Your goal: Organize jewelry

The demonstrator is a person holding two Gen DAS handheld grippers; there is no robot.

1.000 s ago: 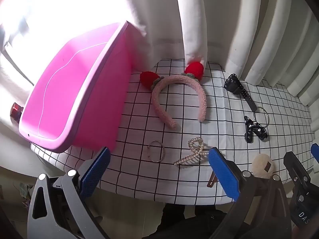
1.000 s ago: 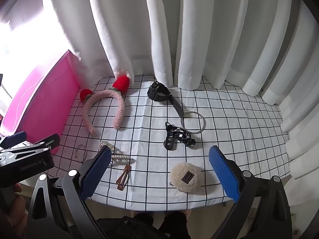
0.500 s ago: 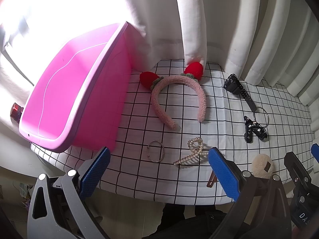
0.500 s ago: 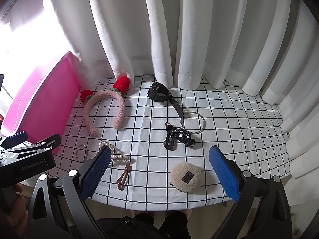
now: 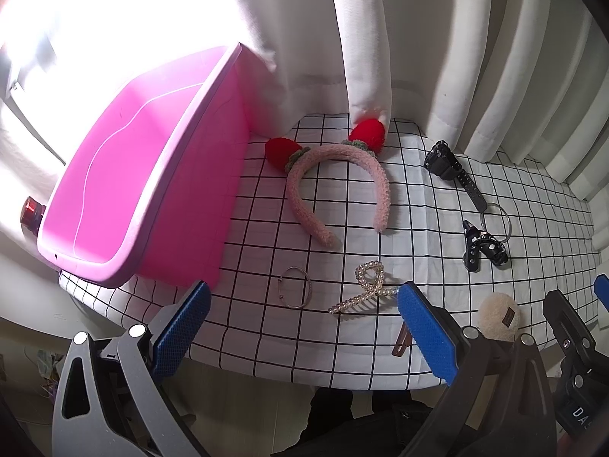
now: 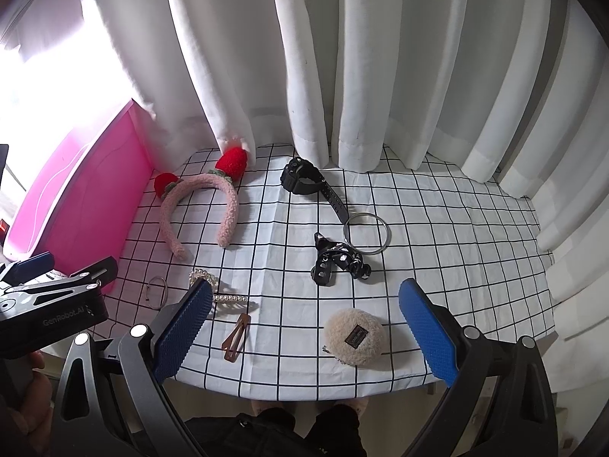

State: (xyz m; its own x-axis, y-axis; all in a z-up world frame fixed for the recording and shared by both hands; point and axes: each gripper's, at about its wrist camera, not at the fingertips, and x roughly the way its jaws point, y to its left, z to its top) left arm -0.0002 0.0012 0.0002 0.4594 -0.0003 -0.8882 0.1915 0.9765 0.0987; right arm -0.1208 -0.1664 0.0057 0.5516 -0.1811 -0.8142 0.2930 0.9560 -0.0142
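The table [image 6: 437, 228], under a checked cloth, carries all the items; none is yet in the pink bin [image 5: 125, 175] at its left edge. The plush headband [image 5: 338, 186] lies nearest the bin, touching the curtain [image 6: 342, 57] at one red ear. The black watch [image 6: 308, 182] and steel ring [image 6: 367, 234] sit toward the back, the ring touching the black clip [image 6: 335, 262]. The fluffy pouch [image 6: 356, 337], pearl clip [image 5: 365, 289], thin bangle [image 5: 297, 287] and brown hair slide [image 6: 236, 331] lie along the near edge.

Left tongs [image 5: 304, 327] and right tongs [image 6: 306, 329] both stand wide apart and hold nothing, hovering short of the table.

Risks, as judged: the bangle and slide lie flat and thin, so the pads may skate over them; items at the near edge could be nudged off; the ring may drag the clip along.

Against the earlier pictures, no item has moved; both views shifted only slightly.
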